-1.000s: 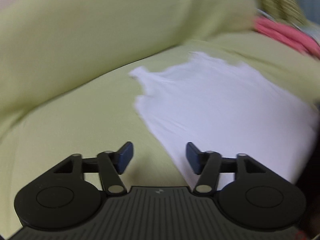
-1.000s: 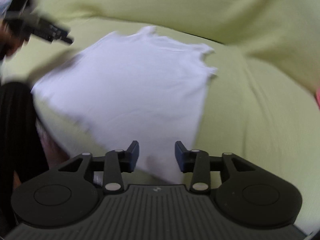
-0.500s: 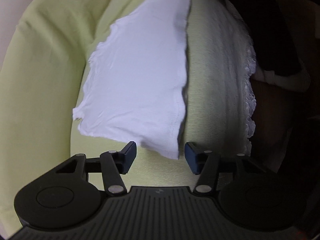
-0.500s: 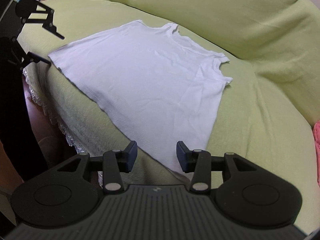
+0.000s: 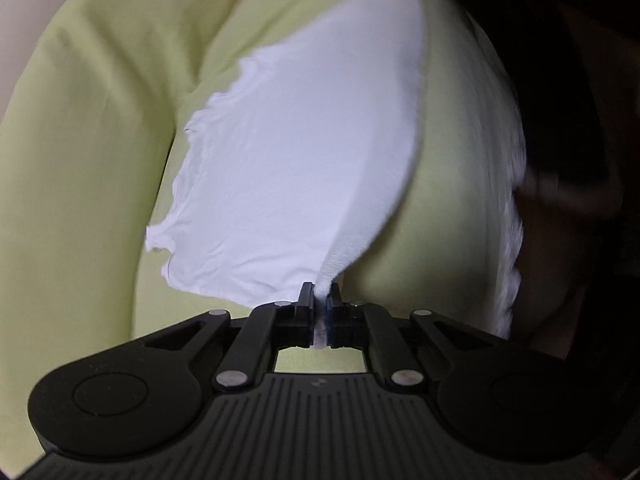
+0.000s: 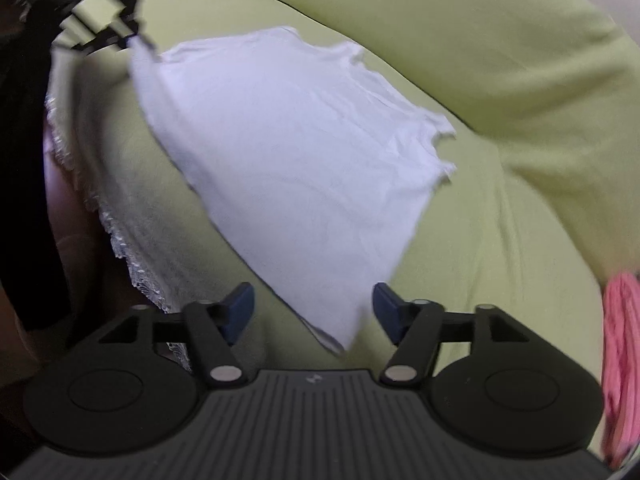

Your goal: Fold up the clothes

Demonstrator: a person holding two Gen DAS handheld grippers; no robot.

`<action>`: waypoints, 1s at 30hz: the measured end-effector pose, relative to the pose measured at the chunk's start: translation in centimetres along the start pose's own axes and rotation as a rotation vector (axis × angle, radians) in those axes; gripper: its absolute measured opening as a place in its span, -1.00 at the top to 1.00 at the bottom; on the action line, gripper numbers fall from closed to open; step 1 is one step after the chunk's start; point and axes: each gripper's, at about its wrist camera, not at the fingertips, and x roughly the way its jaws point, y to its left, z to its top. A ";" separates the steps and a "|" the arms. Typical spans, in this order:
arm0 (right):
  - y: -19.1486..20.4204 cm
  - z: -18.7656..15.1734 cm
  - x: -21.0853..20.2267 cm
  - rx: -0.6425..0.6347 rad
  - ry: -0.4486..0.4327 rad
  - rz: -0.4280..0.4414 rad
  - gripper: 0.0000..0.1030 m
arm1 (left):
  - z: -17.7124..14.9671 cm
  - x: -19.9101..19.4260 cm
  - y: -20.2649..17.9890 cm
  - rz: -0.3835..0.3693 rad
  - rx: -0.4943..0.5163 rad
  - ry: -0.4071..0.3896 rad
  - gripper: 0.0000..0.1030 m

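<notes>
White T-shirt [image 5: 296,168] spread flat on green sofa seat [image 5: 448,216] for folding | left tool [image 5: 319,300] clamped on hem corner, ready to lift | right tool [image 6: 313,312] opening, opposite corner between jaws, unpinched

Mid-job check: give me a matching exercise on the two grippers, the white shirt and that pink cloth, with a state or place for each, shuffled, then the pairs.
Column one:
1. left gripper
2. right gripper
3. white shirt
4. pink cloth

Column two:
A. bunched at the edge of the sofa seat, away from the work
B. spread on the green sofa cover, one hem corner pulled up
C. jaws apart and opening, a hem corner between them, not pinched
D. pads clamped on a hem corner

Pairs: 1-D, 2-C, 3-B, 4-A
</notes>
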 end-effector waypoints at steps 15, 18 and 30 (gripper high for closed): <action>5.4 5.3 5.1 -0.136 -0.138 -0.014 -0.03 | -1.4 -3.1 9.4 -0.090 -0.508 -0.145 0.91; 4.2 3.4 4.5 -0.187 -0.111 -0.087 -0.03 | -1.5 -3.1 9.0 -0.086 -0.497 -0.136 0.91; 3.0 -2.5 2.7 -0.408 -0.012 -0.221 0.30 | -0.7 -1.4 6.7 -0.073 -0.398 -0.087 0.91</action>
